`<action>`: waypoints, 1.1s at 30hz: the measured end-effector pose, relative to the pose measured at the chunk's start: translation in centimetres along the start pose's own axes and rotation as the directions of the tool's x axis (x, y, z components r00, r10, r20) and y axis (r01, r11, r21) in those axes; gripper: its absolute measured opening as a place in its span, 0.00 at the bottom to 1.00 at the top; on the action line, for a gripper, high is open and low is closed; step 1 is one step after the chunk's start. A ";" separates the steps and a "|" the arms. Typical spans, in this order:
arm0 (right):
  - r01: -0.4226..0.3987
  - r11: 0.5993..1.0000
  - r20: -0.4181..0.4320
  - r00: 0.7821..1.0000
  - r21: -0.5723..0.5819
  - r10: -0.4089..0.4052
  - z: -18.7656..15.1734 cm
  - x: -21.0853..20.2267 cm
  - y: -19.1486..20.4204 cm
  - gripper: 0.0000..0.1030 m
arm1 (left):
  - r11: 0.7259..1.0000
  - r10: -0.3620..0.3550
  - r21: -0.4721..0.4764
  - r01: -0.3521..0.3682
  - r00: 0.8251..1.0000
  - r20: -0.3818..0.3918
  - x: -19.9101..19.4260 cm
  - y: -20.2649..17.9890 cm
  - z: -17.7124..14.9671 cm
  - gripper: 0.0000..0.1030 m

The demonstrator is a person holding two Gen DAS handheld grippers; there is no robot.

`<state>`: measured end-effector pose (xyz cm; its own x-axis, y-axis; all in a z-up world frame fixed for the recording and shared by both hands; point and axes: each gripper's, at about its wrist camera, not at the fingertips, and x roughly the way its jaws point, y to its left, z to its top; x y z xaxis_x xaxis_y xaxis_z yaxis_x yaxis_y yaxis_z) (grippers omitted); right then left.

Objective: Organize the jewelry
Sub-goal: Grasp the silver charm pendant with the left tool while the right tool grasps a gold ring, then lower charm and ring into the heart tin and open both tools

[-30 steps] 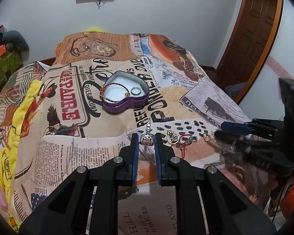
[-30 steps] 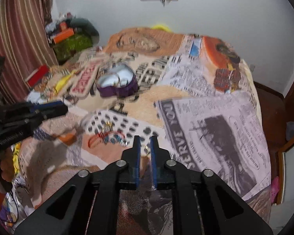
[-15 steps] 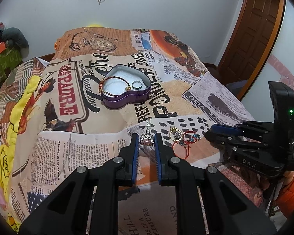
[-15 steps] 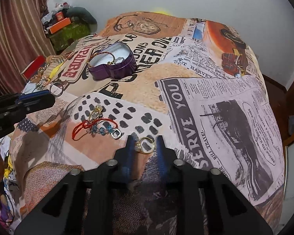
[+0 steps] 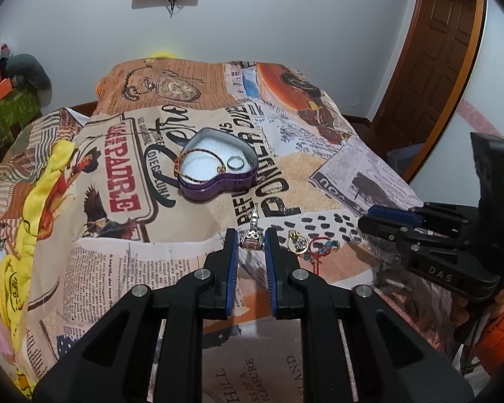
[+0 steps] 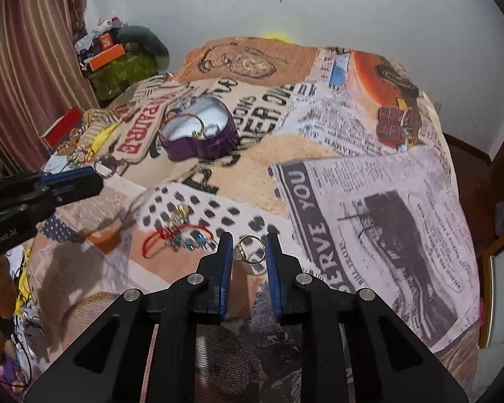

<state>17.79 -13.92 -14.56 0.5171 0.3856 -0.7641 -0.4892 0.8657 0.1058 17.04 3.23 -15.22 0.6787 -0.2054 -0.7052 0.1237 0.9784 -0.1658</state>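
Note:
A purple heart-shaped tin (image 5: 218, 171) sits on the printed bedspread and holds a beaded bracelet (image 5: 198, 164) and a silver ring (image 5: 236, 163). My left gripper (image 5: 251, 239) is shut on a silver pendant (image 5: 251, 235) with a pink stone, held above the bed. My right gripper (image 6: 248, 252) is shut on a gold ring (image 6: 250, 250) with a pale stone, lifted just above the bed. A red cord bracelet with blue beads (image 6: 178, 236) and a gold ring (image 5: 296, 243) lie on the bedspread between the grippers. The tin also shows in the right wrist view (image 6: 198, 134).
The bed (image 5: 117, 252) fills both views, with a yellow cloth (image 5: 33, 218) along its left edge. A brown door (image 5: 443, 53) stands at the right. Boxes and clutter (image 6: 114, 57) sit beside a striped curtain (image 6: 27, 50) at the far left.
My right gripper has closed on the gold ring and lifted it slightly off the bedspread. My left gripper still holds the pendant and has barely moved.

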 end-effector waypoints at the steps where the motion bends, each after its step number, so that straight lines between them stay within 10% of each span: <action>1: 0.000 1.000 0.009 1.000 -0.003 0.000 0.3 -0.2 0.1 0.17 | 1.000 0.001 -0.002 -0.001 1.000 0.004 -0.1 0.1 0.2 0.14; 33: -0.055 0.996 0.083 0.995 -0.072 0.061 10.4 4.4 2.3 0.17 | 0.997 0.067 -0.028 -0.065 0.997 0.047 4.5 5.0 6.3 0.14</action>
<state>26.22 -6.92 -11.04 0.5429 0.4627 -0.7008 -0.5663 0.8179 0.1014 25.21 7.35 -14.88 0.7189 -0.1382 -0.6812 0.0587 0.9886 -0.1386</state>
